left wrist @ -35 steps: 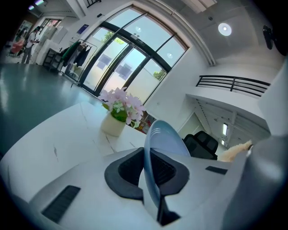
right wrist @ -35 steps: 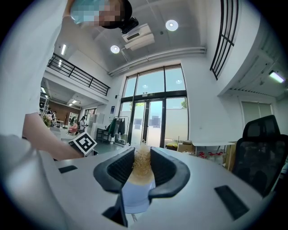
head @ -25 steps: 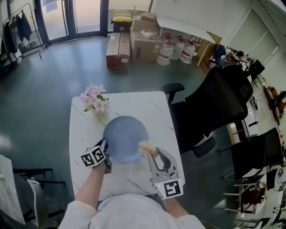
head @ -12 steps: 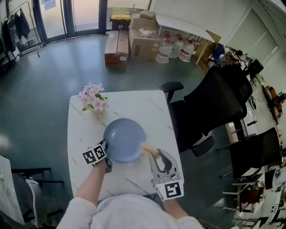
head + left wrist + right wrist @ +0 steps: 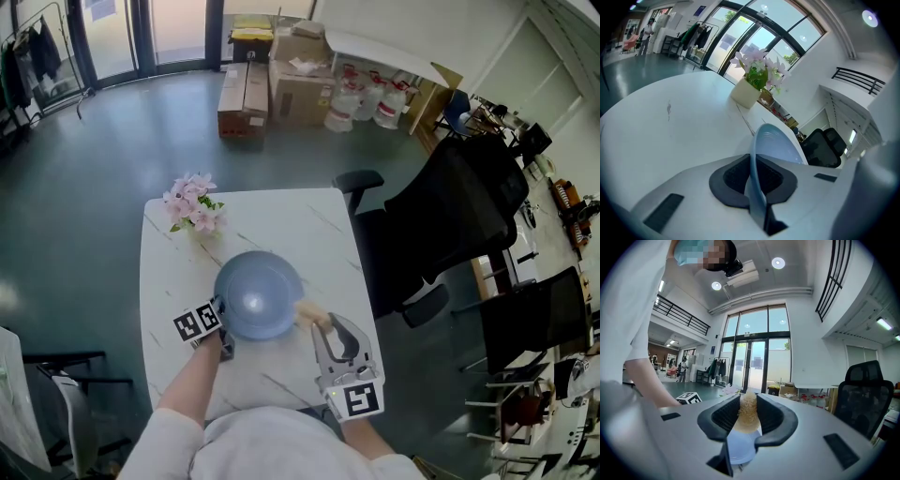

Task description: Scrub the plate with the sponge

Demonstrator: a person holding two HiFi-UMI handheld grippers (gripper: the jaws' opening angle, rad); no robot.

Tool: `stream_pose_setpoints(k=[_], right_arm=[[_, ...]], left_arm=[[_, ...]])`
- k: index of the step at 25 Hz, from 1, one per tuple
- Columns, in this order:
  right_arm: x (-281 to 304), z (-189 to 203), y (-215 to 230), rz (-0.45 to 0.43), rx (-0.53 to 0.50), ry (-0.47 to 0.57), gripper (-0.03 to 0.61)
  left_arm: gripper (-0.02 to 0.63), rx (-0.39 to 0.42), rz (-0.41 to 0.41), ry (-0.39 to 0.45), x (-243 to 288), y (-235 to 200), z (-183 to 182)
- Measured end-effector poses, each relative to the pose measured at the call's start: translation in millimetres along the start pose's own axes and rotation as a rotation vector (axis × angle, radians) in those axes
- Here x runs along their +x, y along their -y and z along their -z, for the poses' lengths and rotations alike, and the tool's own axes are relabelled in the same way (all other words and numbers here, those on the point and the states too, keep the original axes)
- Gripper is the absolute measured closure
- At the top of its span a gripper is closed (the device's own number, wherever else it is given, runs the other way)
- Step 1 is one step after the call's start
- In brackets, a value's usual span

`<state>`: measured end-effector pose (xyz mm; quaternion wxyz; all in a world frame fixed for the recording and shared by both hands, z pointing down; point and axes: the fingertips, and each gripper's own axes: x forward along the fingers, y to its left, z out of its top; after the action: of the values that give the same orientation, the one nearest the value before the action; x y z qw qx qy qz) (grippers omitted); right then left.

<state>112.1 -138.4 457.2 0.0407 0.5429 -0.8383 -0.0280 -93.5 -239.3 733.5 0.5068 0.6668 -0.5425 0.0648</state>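
On the table, head view: the blue plate (image 5: 258, 293) lies over the white table (image 5: 281, 220). The left gripper (image 5: 222, 317) is at the plate's near-left rim and the right gripper (image 5: 316, 323) at its near-right rim. The sponge (image 5: 307, 311) touches or sits just beside that rim. The flowers (image 5: 192, 204) stand beyond the plate's far-left side.
Left gripper view: the jaws are clamped on the plate's rim, with the plate edge-on between the pads.
Right gripper view: the jaws are closed on the pale, fibrous sponge, with the plate just below it.
Risk, plate hold: the plate is held by a thin rim on one side only, so a hard scrub on the opposite side could lever or twist it out of the pads.
Risk, sponge: only part of it is pinched, so dragging it across the plate might pull it free.
Risk, flowers: a plate shoved away could knock them over.
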Motion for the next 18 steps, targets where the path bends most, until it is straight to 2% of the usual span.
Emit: stream_pose_setpoints(k=[8, 16, 17, 18], right_arm=[[0.3, 0.0, -1.8, -0.005, 0.0, 0.0, 0.459], [3.7, -1.5, -6.1, -0.022, 0.0, 0.011, 0.459], [3.6, -1.7, -6.6, -0.024, 0.001, 0.011, 0.459], [3.7, -2.0, -7.0, -0.026, 0.003, 0.012, 0.459]], left_arm=[[0.569, -0.016, -0.014, -0.033, 3.2, -5.7, 5.2], [0.568, -0.007, 0.023, -0.064, 3.4, -3.4, 7.1], [0.564, -0.007, 0.023, -0.062, 2.0, -4.2, 7.1], [0.531, -0.009, 0.026, -0.06, 0.6, -4.6, 7.0]])
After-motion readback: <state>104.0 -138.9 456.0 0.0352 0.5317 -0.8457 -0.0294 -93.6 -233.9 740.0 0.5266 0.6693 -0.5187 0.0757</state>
